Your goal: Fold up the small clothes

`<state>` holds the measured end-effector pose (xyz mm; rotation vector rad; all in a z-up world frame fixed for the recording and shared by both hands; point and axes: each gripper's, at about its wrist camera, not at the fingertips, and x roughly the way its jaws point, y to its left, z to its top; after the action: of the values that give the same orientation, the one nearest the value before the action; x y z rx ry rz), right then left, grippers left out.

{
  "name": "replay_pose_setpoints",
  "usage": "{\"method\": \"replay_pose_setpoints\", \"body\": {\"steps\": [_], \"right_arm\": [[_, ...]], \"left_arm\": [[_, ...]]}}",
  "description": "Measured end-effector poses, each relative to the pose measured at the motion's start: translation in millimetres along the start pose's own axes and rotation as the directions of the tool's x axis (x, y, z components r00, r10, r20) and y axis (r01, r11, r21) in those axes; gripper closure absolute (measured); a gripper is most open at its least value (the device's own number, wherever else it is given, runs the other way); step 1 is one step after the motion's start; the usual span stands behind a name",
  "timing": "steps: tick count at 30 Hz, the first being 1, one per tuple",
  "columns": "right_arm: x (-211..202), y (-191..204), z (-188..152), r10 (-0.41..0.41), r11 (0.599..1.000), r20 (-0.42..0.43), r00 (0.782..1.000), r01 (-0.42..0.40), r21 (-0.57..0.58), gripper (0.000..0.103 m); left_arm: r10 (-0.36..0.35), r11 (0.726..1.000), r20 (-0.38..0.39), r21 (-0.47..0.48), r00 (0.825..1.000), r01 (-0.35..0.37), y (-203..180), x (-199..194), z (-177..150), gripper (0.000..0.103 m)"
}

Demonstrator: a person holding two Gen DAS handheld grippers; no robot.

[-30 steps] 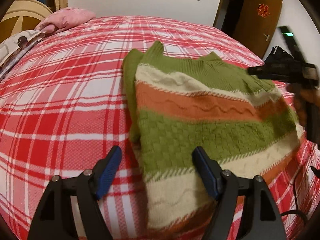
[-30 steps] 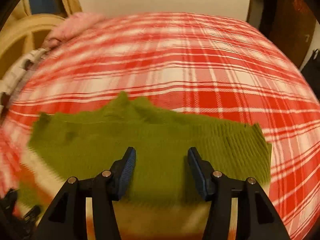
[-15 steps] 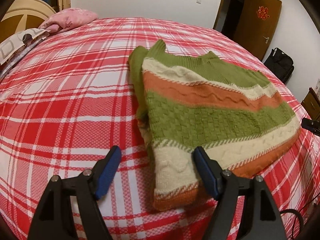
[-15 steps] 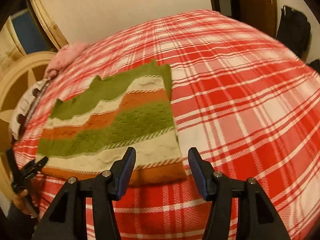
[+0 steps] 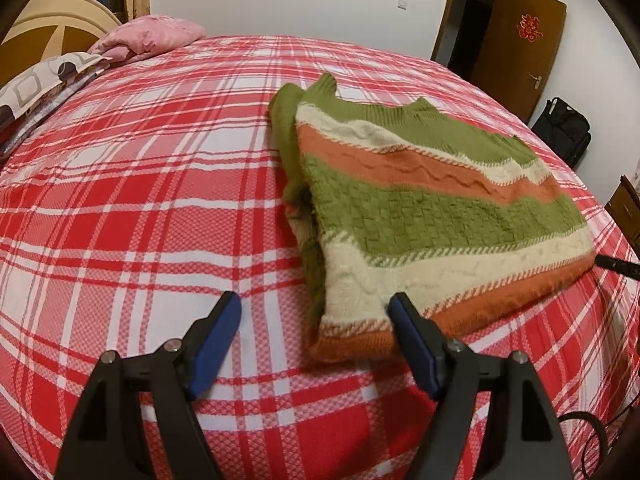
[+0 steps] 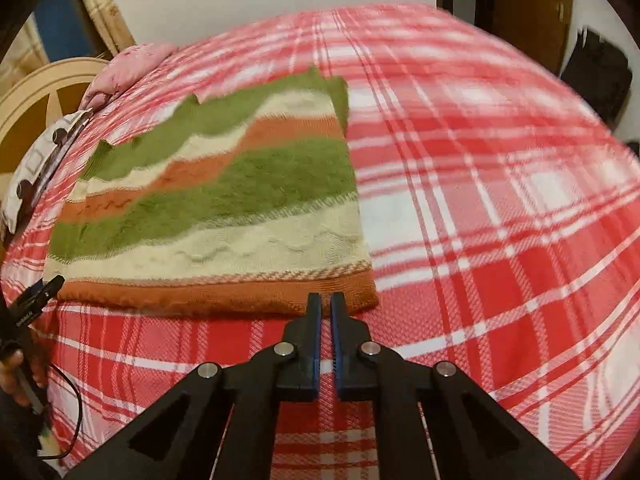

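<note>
Folded striped sweater lies flat on the red plaid bedspread, green, cream and orange bands, orange hem nearest me. In my left wrist view it sits from centre out to 3 o'clock; in my right wrist view it runs from centre to 9 o'clock.

My left gripper hangs over the sweater's near hem corner, jaws spread wide, nothing pinched; the blue pad at 5 o'clock overlaps the hem edge in the view, the other is over bare bedspread. Contact with the knit: cannot tell.

My right gripper has its jaws brought together, only a thin slit between the pads, nothing in them. Tips sit just at the orange hem near its right corner; touching or just short, cannot tell.

Pink pillow at 11 o'clock by the headboard. Brown door and black bag around 2 o'clock, off the bed.
</note>
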<state>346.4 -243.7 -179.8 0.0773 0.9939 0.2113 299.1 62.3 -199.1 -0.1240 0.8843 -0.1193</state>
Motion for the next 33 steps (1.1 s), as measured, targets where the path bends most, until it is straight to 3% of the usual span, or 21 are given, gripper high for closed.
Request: {"method": "replay_pose_setpoints", "body": {"steps": [5, 7, 9, 15, 18, 27, 33], "right_arm": [[0, 61, 20, 0.102, 0.990, 0.047, 0.994, -0.097, -0.104, 0.093], [12, 88, 24, 0.105, 0.984, 0.059, 0.993, -0.095, -0.150, 0.056], [24, 108, 24, 0.091, 0.982, 0.067, 0.994, -0.078, -0.170, 0.042], [56, 128, 3, 0.029, 0.980, 0.016, 0.999, -0.025, -0.199, 0.042], [52, 134, -10, -0.005, 0.969, 0.044, 0.999, 0.016, -0.247, 0.042], [48, 131, -20, -0.009, 0.966, 0.046, 0.999, 0.021, -0.258, 0.042], [34, 127, -21, 0.009, 0.971, 0.032, 0.999, -0.001, -0.238, 0.042]], "left_arm": [[0.008, 1.000, 0.006, -0.002, 1.000, -0.008, -1, 0, 0, 0.023], [0.009, 1.000, 0.006, -0.004, 1.000, -0.009, -1, 0, -1, 0.023], [0.007, 1.000, 0.007, -0.007, 1.000, -0.007, -1, 0, -1, 0.022], [-0.006, 1.000, 0.011, -0.011, 1.000, 0.006, 0, -1, -3, 0.022], [-0.010, 1.000, 0.012, -0.011, 1.000, 0.010, 1, -2, -3, 0.021], [0.004, 1.000, 0.016, 0.003, 1.000, -0.004, -2, -6, -10, 0.020], [-0.037, 0.999, 0.054, 0.003, 0.998, 0.037, 3, -25, -24, 0.017]]}}
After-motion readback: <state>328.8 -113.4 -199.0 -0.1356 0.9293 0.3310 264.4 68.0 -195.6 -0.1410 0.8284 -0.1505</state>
